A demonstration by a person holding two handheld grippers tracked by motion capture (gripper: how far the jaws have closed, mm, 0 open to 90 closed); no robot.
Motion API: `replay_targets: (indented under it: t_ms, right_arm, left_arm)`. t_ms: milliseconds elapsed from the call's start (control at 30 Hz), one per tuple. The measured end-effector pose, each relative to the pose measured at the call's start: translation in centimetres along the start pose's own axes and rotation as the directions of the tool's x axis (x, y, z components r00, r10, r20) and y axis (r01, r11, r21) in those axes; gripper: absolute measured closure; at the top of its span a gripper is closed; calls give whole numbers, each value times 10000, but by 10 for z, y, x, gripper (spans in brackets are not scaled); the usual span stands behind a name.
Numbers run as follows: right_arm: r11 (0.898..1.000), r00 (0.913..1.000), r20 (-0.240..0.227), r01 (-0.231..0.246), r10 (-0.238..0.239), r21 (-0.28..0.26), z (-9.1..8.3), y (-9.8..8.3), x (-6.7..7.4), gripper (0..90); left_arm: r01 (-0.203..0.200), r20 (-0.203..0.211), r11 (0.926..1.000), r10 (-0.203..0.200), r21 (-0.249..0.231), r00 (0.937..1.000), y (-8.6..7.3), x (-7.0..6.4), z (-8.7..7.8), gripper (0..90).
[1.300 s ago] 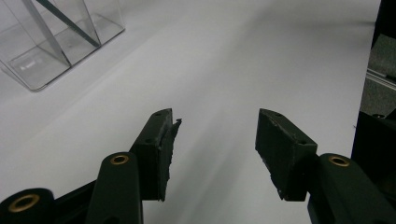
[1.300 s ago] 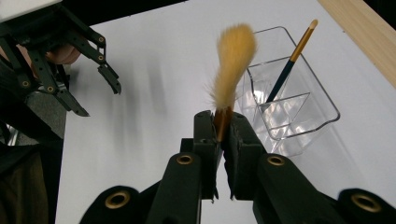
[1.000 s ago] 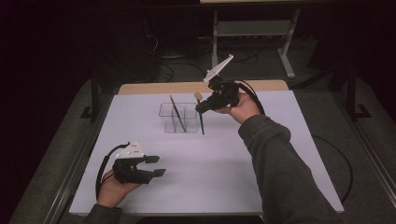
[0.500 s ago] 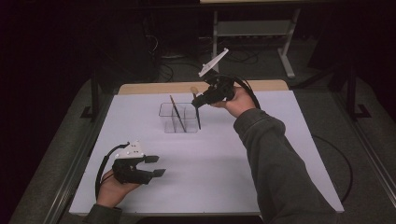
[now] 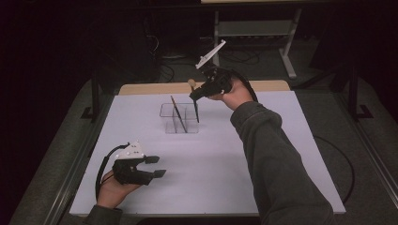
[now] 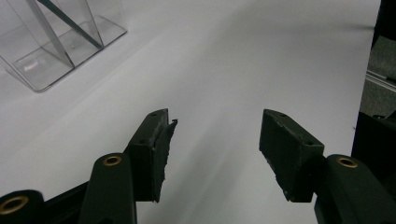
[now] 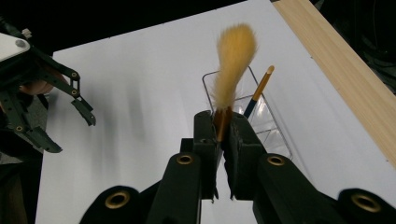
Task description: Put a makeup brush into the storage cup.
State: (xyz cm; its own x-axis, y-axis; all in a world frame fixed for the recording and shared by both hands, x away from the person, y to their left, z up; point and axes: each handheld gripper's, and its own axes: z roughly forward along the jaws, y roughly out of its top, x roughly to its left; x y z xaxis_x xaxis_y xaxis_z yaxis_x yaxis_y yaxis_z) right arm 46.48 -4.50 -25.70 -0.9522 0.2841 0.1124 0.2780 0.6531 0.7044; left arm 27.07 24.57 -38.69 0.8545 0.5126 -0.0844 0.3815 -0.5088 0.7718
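Since a second ago our right gripper (image 5: 195, 95) has carried the brush (image 5: 195, 108) leftward over the clear organizer (image 5: 180, 126), jaws clamped on its ferrule. Its handle hangs straight down toward the right compartment. Our left gripper (image 5: 158, 166) rests near-left, jaws apart, holding nothing.

left tool (image 5: 157, 166): black linkage body, brass rivets, flat dark pads, white plate on top, black cable | right tool (image 5: 193, 95): black, white three-cornered plate, black cable | sleeve (image 5: 277, 159): grey-green, long

Fluffy tan brush (image 7: 232, 65), dark handle hanging, seemingly above clear organizer (image 5: 180, 119).
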Motion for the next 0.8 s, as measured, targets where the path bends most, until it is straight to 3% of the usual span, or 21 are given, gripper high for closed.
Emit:
replay_targets:
  t_ms: [800]
  right_arm:
    - [9997, 9992, 301, -262, 261, 36, 7, 20, -16, 825]
  left_arm:
    - [59, 35, 10000, -59, -26, 10000, 0, 1, -2, 423]
